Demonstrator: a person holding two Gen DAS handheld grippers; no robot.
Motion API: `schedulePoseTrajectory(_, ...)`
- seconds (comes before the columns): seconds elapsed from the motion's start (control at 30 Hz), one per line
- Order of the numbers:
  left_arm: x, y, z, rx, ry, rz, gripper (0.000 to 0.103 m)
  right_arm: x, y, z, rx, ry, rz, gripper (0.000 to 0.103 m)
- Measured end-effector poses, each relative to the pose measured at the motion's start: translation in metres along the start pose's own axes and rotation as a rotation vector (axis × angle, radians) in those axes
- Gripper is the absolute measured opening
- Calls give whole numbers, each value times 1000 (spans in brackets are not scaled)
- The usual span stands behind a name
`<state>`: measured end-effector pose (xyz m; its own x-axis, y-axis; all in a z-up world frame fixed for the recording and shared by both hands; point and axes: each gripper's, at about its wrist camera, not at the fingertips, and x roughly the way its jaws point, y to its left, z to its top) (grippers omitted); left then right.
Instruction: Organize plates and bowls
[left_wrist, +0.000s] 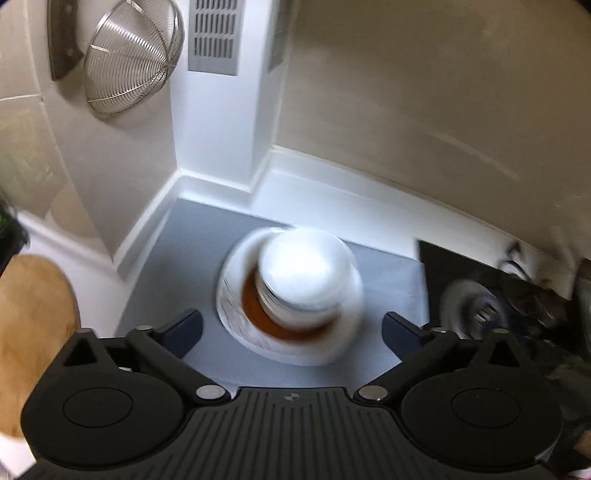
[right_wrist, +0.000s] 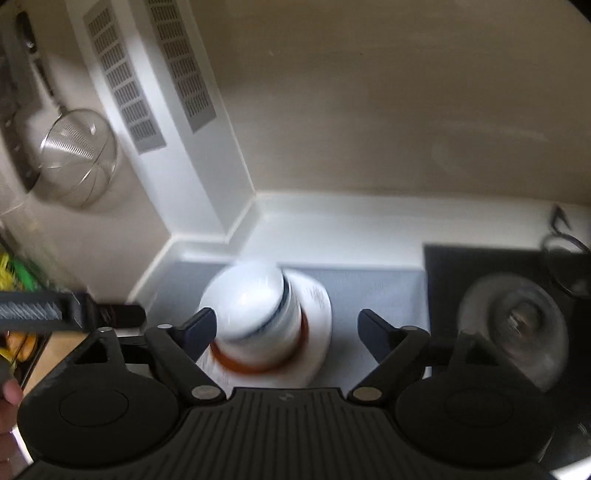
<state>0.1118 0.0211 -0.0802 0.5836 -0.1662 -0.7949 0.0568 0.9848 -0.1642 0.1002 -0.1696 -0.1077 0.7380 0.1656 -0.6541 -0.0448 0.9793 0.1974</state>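
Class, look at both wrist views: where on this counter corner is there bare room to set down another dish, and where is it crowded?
Bare grey mat lies left of the stacked bowls and plates, bordered by the white corner upstand. A bare strip lies between the stack and the black hob. The hob side is crowded: a glass lid lies there.

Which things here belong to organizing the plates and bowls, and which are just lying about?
Part of the job:
- stack of white bowls
- orange-rimmed dish under the bowls
- white plates at the bottom
- grey mat under the stack

Just lying about:
- wire strainer on the wall
- wooden board
- glass lid
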Motion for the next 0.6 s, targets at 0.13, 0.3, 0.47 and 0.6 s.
schedulePoseTrajectory(0.13,-45,-29,-17,49,24,23,103,-49,-3,-11,-17,71,-27,101)
schedulePoseTrajectory(0.3,-91,-54,-40,25,-50,68,103,-101,-11,-10,-19,72,48,103)
schedulePoseTrajectory(0.47,-118,-84,-54,58,-85,141,102,-131,-3,-10,-81,64,10,103)
schedulePoseTrajectory(0.6,-127,-98,-58,57,-91,191,102,-141,-7,-8,-71,83,-1,103)
